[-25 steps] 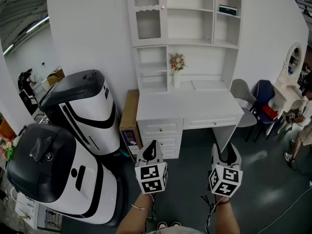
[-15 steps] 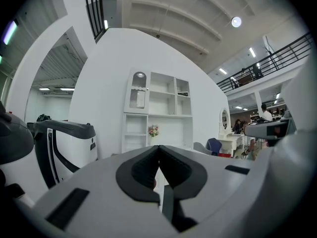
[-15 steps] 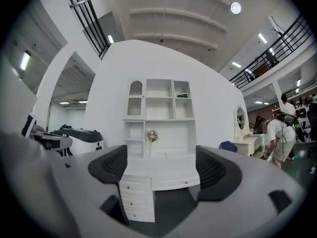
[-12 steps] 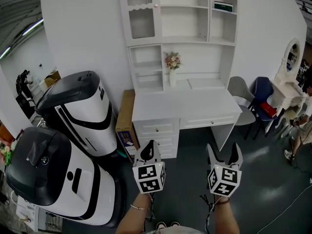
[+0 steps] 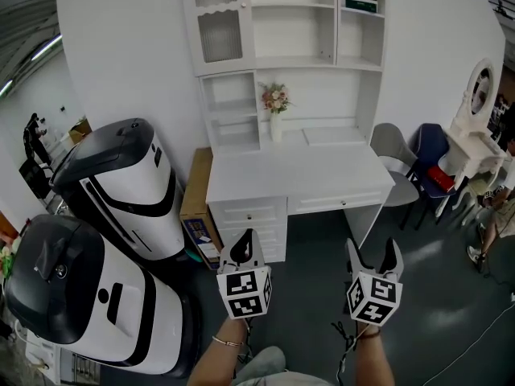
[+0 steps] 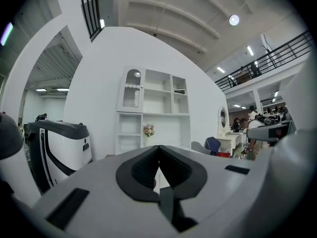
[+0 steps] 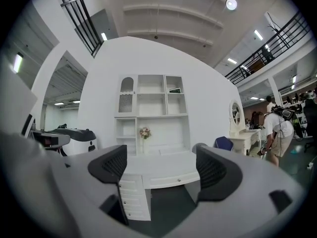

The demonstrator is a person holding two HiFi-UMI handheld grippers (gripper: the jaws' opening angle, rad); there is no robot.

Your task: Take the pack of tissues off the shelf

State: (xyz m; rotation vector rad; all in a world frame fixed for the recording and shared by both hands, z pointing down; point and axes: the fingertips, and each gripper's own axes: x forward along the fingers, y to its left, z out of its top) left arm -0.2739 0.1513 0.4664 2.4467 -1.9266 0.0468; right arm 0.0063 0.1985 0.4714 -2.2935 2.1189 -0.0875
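My left gripper (image 5: 247,237) is shut, my right gripper (image 5: 372,248) has just been opening with nothing in it, and the tissues (image 5: 360,5) sit high up on the shelf (image 5: 336,32), far from both.

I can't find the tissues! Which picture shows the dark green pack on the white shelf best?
The head view: the dark green tissue pack lies clear in the top right cubby. Both gripper views show it tiny.

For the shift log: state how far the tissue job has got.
Done: nothing yet; the pack of tissues sits on the top right shelf. In hand: the right hand-held gripper has just been opening, empty, short of the desk; left hand-held gripper shut, empty. Left: approach, reach, grasp, lift off.
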